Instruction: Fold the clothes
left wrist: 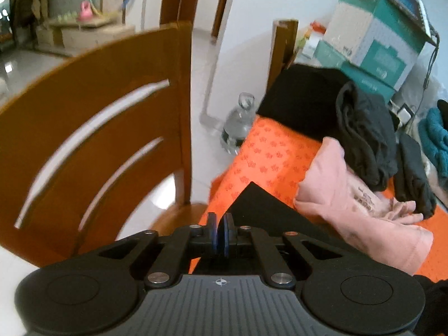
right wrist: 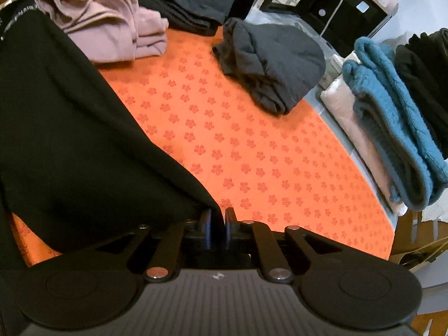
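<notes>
Black cloth (right wrist: 70,140) spans both tools over the orange mat (right wrist: 252,154). One corner pokes up past the left gripper (left wrist: 221,232), whose narrow jaws may be pinching it; I cannot tell. Its other edge drapes into the right gripper (right wrist: 217,225), whose jaws stand slightly parted around it.

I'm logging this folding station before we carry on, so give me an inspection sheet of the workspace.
Surface: orange flower-print mat, middle bare.
Job's things: black garment draped by the grippers; pink garment and dark grey garments folded on the mat.
Clutter: teal knit stacked beside the mat; boxes behind.
Grippers: left gripper and right gripper, jaws narrowly apart; black edge at the right gap.
Cables: dark cable by the boxes.
Surroundings: wooden chair; water bottle on the floor.
</notes>
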Available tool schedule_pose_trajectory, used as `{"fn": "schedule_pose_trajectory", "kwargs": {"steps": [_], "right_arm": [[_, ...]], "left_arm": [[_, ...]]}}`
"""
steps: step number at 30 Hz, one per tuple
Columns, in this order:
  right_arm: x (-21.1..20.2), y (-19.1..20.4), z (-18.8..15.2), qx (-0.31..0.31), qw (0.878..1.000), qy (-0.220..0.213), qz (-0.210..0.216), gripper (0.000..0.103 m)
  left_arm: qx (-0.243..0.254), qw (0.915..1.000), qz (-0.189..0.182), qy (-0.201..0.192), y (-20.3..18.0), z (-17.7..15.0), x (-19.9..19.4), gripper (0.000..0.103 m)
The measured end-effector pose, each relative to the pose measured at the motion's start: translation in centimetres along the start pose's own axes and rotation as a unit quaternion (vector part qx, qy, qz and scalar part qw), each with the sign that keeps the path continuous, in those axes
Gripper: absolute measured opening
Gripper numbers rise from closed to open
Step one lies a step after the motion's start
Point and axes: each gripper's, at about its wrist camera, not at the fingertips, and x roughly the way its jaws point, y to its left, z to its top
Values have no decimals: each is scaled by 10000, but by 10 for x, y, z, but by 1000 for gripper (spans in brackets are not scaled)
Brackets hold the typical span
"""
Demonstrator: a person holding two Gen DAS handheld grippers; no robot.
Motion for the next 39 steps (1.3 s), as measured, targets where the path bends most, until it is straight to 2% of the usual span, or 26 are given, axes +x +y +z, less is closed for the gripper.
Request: {"fn": "schedule_pose_trajectory", "kwargs": {"steps": [1, 2, 3, 4, 8, 12, 15, 19, 23, 26, 30, 35, 39], "right_arm": [[-7, -2, 0, 65, 10000, -38, -25, 30], [-15, -4, -1, 136, 9999, -75, -42, 34], [-23, -7, -2, 237, 9997, -114, -14, 38], [-32, -11, -3, 343, 9993, -150, 13, 38], [-69, -26, -18, 943, 9955, -103, 24, 43], [-97, -36, -47, 1676, 9858, 83, -11, 48], [-112, -39, -78, 2305, 9726, 266, -112, 52], [-121, -36, -122, 3146, 9473, 520, -297, 54], [-124, -28, -163, 3961, 9144, 707, -454, 56], [-125, -21, -183, 4395, 8928, 776, -611, 57], [-130, -13, -205, 4853, 8673, 796, -771, 63], [-134, -9, -228, 5592, 8221, 749, -770, 64], [-131, -10, -243, 6222, 7775, 626, -665, 64]], "left_arm": [[-41, 10000, -72, -20, 2, 0, -5, 25], [-74, 9999, -142, -61, 4, 0, -12, 30], [-106, 9997, -212, -101, 5, 0, -19, 39], [-139, 9995, -245, -120, 7, 0, -27, 45], [-330, 9988, -333, -164, 18, -5, -59, 58], [-877, 9954, -388, -88, 40, -19, -87, 65], [-1287, 9909, -366, 112, 57, -37, -98, 65], [-1524, 9873, -282, 362, 70, -64, -104, 65], [-1669, 9834, -281, 652, 76, -90, -101, 66], [-1766, 9802, -331, 828, 78, -106, -99, 68], [-1839, 9773, -346, 990, 82, -126, -98, 71], [-1773, 9753, -360, 1270, 79, -143, -90, 72], [-1562, 9771, -434, 1375, 70, -148, -84, 73]]}}
